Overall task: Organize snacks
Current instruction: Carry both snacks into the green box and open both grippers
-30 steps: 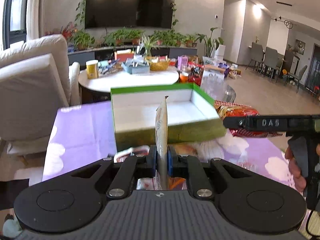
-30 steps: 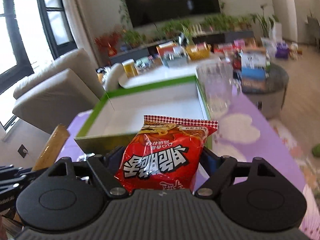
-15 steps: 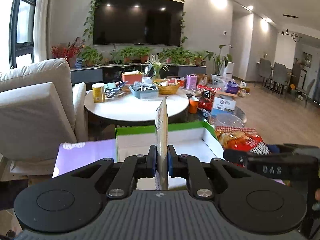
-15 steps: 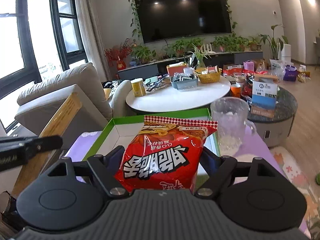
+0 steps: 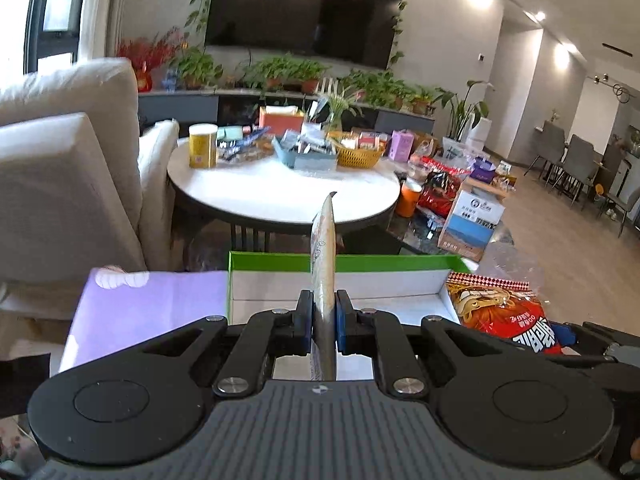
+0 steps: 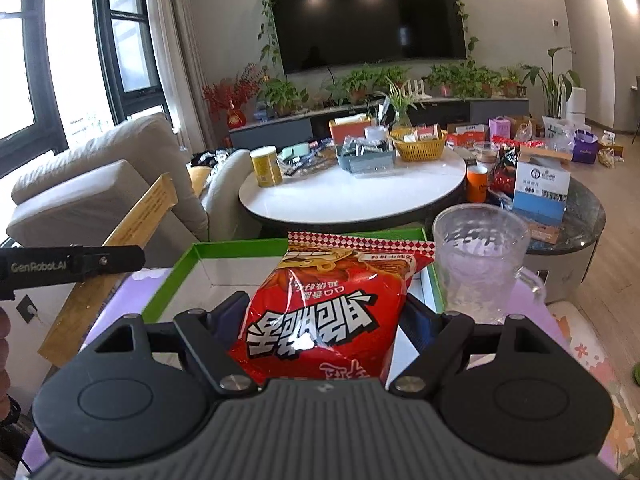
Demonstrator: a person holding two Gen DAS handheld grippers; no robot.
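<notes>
My left tool (image 5: 324,322) is pinched nearly closed on a thin flat tan snack packet (image 5: 325,264), edge-on at frame centre. My right tool (image 6: 322,314) spreads wide around a puffy red snack bag (image 6: 326,312). Behind both, mid-frame, sits the green-rimmed white cardboard box (image 6: 224,250) on the purple tabletop (image 5: 160,300).

Left gripper (image 5: 324,322) jaws clamped narrow; right gripper (image 6: 324,320) jaws spread wide, gripping.

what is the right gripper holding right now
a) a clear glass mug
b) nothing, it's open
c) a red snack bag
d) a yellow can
c: in the right wrist view the right gripper is closed on the red snack bag, held above the green-rimmed box, while the clear glass mug stands untouched beside it.
</notes>
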